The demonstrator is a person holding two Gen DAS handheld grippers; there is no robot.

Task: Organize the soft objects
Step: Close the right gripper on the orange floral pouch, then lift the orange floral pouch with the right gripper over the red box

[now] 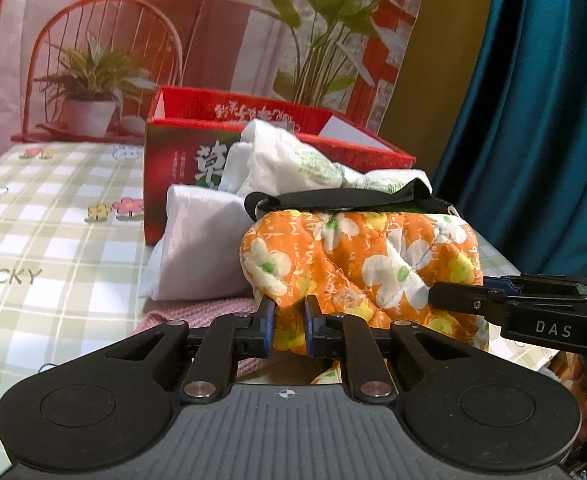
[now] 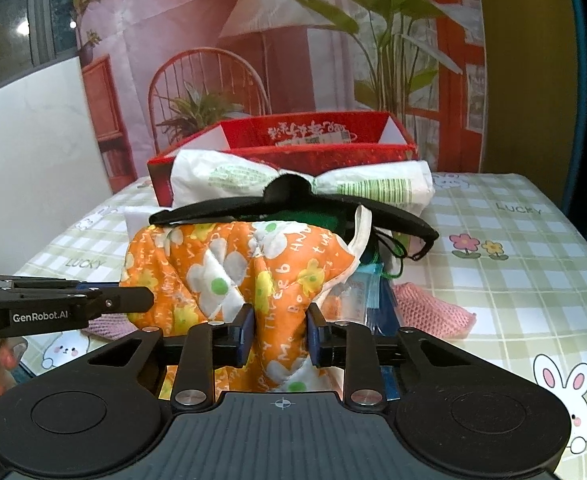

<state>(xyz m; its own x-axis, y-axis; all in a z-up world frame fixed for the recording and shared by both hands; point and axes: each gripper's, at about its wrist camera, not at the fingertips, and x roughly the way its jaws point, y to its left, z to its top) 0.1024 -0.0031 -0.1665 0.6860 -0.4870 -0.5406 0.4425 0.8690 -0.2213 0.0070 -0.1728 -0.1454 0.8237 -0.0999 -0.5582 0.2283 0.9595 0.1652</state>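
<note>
An orange quilted cloth with white flowers (image 1: 365, 264) lies on top of a pile of soft things on the table. My left gripper (image 1: 289, 326) is shut on its near left edge. My right gripper (image 2: 281, 334) is shut on a hanging fold of the same cloth (image 2: 233, 264). A black strap or sleep mask (image 2: 293, 204) lies across the top of the pile. Behind it are a white plastic bag with green print (image 2: 293, 176) and a white pouch (image 1: 201, 240). A pink knitted cloth (image 2: 433, 312) lies underneath.
An open red cardboard box (image 1: 185, 144) stands behind the pile, also in the right wrist view (image 2: 333, 148). The table has a green checked cover with rabbits and flowers (image 2: 513, 280). A teal curtain (image 1: 533, 120) hangs on the right. Blue-packaged items (image 2: 373, 292) sit under the cloth.
</note>
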